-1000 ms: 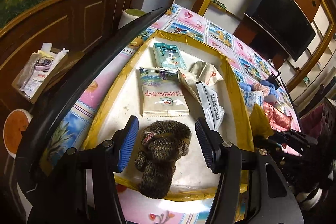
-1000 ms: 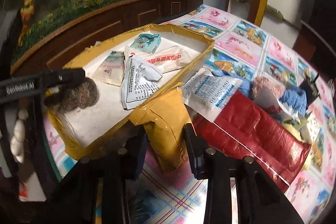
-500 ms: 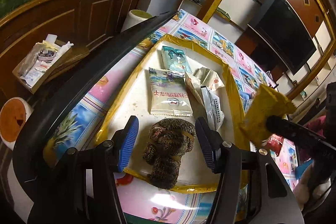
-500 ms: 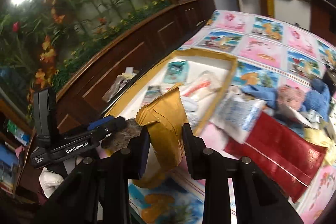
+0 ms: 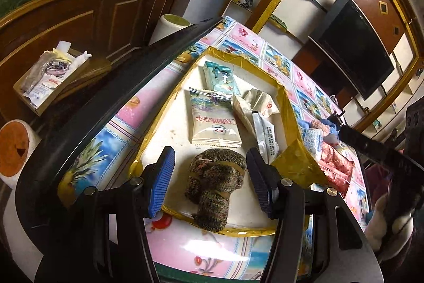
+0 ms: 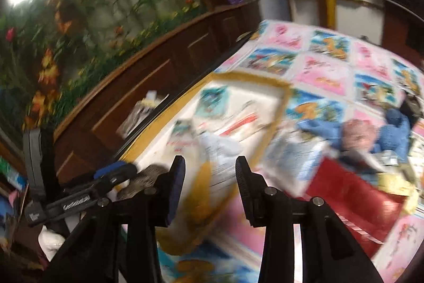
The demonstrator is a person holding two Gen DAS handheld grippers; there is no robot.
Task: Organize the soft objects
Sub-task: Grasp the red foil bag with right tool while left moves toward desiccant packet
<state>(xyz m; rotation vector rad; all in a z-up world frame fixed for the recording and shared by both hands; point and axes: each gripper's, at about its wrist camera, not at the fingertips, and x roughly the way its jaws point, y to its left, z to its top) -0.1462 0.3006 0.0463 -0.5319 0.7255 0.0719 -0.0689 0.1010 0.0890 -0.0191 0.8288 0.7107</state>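
Brown knitted toy lies at the near end of a shallow yellow-edged tray on the patterned surface, between the half-open fingers of the left claw, which do not touch it. Snack packets fill the tray behind. The right claw, blurred by motion, is opening; a yellow wrapper, apparently free of the pads, shows smeared between them. More soft items, including a red pouch, lie beside the tray, partly cut off.
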